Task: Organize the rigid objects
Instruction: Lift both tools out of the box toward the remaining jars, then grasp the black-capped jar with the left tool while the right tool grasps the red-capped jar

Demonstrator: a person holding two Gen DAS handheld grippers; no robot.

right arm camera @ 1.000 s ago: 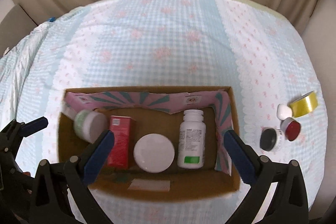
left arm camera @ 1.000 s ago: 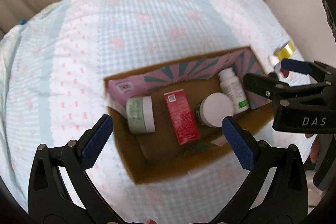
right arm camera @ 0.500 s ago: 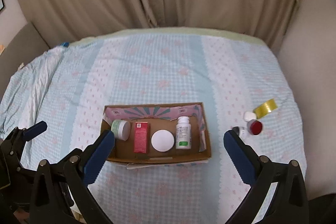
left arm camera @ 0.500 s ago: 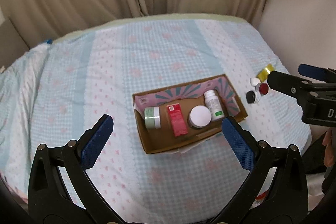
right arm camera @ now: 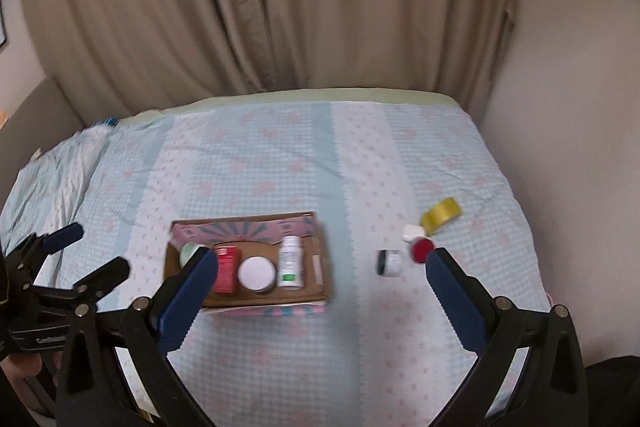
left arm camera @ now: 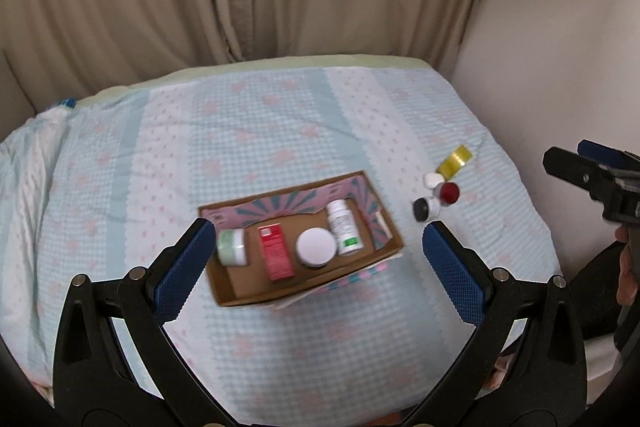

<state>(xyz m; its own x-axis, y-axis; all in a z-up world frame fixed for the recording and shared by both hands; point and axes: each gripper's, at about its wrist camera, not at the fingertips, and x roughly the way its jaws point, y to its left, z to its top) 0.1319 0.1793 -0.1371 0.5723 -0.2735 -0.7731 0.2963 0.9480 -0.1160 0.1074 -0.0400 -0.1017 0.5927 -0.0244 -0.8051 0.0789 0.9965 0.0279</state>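
Box (left arm camera: 394, 227): four containers packed inside.
Right of box: three small jars (right arm camera: 389, 263) and yellow tape (right arm camera: 440, 214) left.
Grippers: left gripper (left arm camera: 320, 263) and right gripper (right arm camera: 320, 277) both spread, empty.

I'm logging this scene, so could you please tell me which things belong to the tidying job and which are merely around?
Job: cardboard box, white bottle, red carton, black-lidded jar, red-lidded jar.
Around: curtain, bedsheet.

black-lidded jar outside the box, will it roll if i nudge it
Probably: the black-lidded jar looks round and seems to lie on its side on the soft bedspread, though blur hides detail. It may bump the red-lidded jar beside it. It looks small and rigid, likely light.
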